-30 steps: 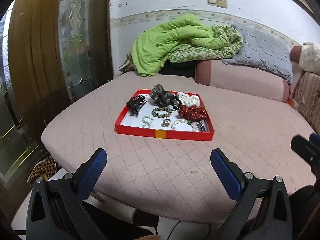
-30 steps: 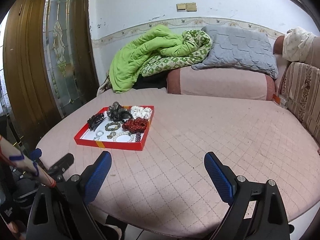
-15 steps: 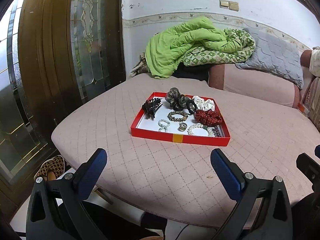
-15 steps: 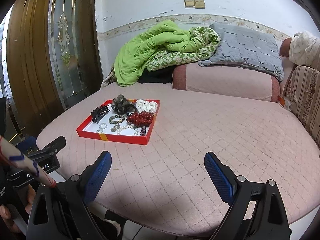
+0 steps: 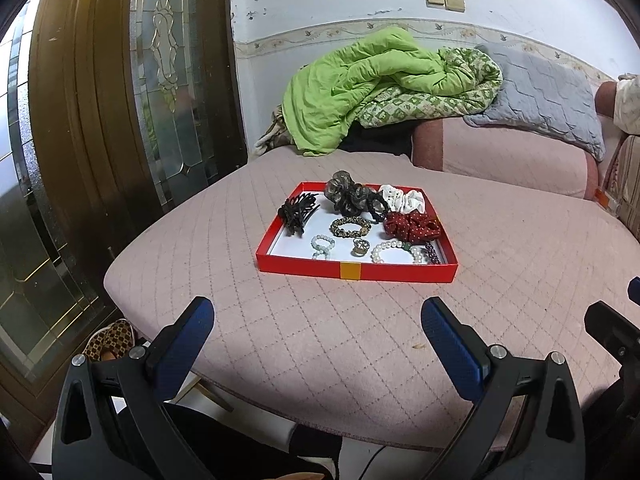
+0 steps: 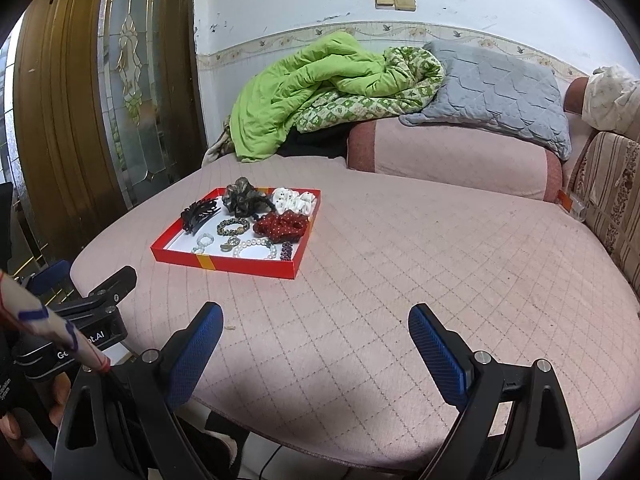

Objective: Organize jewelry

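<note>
Basically, both grippers are empty and spread wide, hovering over the near edge of the bed (image 5: 320, 340), well short of the tray (image 5: 352, 270). Left gripper (image 5: 316, 320) faces the tray almost head-on; right gripper (image 6: 314, 330) has it off to its left.

All the jewelry and hair bits lie inside the red tray, loosely spread, some touching. That fits either a sorted tray or one waiting to be sorted, can't tell which.

Handling, as a judgement:
- Pearl bracelet (image 5: 394, 250), pale bead bracelet (image 5: 322, 246), dark bead strand (image 5: 432, 251): light, floppy, beads round and slippery. Pinch across the strand, not one bead; it'll dangle.
- Gold-brown band (image 5: 350, 227): looks soft and light; pinch one side of the loop.
- Ring (image 5: 360, 247): tiny, hard, flat on the tray floor, hardest to pick; likely to skid.
- Scrunchies: red (image 5: 412, 227), white (image 5: 402, 198), grey-dark (image 5: 348, 196). Soft, squashy, forgiving; grab any bunched fold. They touch each other, so one may drag its neighbour.
- Black claw clip (image 5: 298, 210): stiff plastic, teeth could snag; take it across the body.

Tray looks like thin card, probably slides on the quilt if nudged.
</note>
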Demonstrator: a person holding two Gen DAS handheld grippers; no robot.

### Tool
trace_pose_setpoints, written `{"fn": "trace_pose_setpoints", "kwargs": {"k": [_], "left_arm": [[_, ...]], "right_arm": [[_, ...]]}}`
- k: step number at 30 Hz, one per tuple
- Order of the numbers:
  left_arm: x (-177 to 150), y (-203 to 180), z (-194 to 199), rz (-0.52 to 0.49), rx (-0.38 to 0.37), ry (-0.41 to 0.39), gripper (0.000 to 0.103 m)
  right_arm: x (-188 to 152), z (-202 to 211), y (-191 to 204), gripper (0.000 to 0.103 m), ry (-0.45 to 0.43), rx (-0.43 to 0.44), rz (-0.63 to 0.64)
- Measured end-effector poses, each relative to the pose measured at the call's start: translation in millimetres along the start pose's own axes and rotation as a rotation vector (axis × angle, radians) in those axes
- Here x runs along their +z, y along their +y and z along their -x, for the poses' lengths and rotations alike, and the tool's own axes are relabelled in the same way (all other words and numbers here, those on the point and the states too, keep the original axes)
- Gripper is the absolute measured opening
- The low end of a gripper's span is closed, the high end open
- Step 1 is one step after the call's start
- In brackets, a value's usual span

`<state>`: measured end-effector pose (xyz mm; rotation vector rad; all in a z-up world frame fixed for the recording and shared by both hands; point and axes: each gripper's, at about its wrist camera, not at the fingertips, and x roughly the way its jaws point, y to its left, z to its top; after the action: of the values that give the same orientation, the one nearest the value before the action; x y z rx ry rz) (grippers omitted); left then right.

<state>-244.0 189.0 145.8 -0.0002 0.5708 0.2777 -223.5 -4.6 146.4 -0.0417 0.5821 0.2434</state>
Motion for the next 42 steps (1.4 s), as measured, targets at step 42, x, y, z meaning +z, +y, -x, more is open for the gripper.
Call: {"fn": "trace_pose_setpoints", "kwargs": {"k": [42], "left_arm": [[-8.6,-2.4,-9.1,-0.023,0.002,0.038,0.103]], "right_arm": [[-4.9,-10.8,4.5,0.096,0.042,0.007,0.014]]}}
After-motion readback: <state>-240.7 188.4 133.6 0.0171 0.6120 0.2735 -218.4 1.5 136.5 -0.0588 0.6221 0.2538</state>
